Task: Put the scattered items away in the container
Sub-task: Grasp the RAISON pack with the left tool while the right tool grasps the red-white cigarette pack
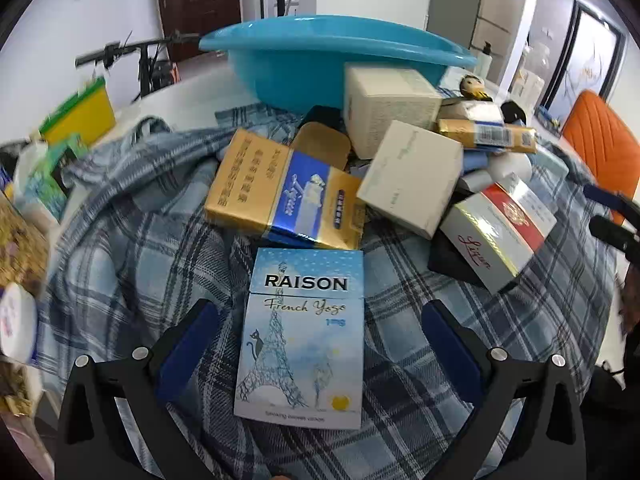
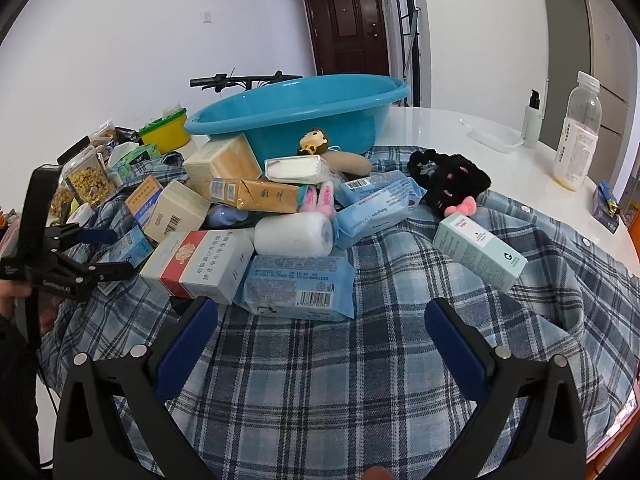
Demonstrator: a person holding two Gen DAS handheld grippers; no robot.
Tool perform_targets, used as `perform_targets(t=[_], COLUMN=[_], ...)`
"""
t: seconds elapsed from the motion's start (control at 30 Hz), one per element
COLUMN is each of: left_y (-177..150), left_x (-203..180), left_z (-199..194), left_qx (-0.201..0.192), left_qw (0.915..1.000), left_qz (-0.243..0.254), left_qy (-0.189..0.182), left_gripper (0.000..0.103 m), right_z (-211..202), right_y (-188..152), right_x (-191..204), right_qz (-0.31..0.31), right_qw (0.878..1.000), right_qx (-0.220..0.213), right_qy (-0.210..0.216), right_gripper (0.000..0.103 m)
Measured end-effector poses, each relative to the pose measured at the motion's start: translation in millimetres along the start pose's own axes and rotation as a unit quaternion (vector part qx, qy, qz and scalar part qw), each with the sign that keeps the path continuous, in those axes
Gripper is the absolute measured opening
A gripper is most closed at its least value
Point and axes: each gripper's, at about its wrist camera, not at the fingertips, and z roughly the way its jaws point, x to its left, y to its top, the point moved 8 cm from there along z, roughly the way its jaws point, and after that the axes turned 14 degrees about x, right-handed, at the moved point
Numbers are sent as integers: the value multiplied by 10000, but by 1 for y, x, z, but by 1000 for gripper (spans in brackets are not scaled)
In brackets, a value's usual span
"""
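Blue-padded and spread wide, the left gripper (image 1: pixel 320 344) straddled the pale-blue cardboard RAISON cigarette pack (image 1: pixel 302 338) lying flat on the plaid blue-grey cotton shirt (image 1: pixel 132 248), so closing squarely on its long edges looked the cleanest pick. Likewise released and empty, the right gripper (image 2: pixel 320 344) hovered over bare plaid below the blue plastic wipes packet (image 2: pixel 298 286). Lifting high seemed wise, since piled boxes crowded the path to the turquoise plastic basin (image 1: pixel 304 68) behind.

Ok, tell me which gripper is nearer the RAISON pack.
Left. The left gripper is open with the RAISON pack between its fingers; the right gripper hovers open over bare plaid cloth.
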Motion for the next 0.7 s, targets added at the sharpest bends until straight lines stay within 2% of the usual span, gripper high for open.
perform_targets(t=[0.13,0.17,0.33,0.4,0.43,0.53,0.6,0.7], left_y=[-2,-3,-6,-7,-8,-11,-14,-17], left_x=[2,0,-1,1,2,-2,-6,-13], left_z=[4,4,3,3,1,-4,-3,5], left_qx=[44,34,34,50,30,-19,36,117], left_qw=[10000,10000,10000,9999,9999,9995,9994,9999], left_qz=[-18,-6,-16,-89,-137,-229,-238,-100], left_qy=[5,13,-38,92,81,-225,-263,-33], left_gripper=[102,99,94,84,83,72,71,71], right_z=[4,5,10,11,11,11,12,12], right_y=[-1,-1,-4,-5,-5,-6,-6,-7], right_x=[-2,-3,0,2,2,4,4,5], right_qz=[24,33,2,-22,-34,-55,-54,-51], right_qw=[10000,10000,9999,9999,9999,9999,9998,9998], right_qx=[28,43,102,131,142,140,162,172], right_qy=[5,9,44,43,50,37,55,77], right_gripper=[103,103,103,103,103,103,103,103])
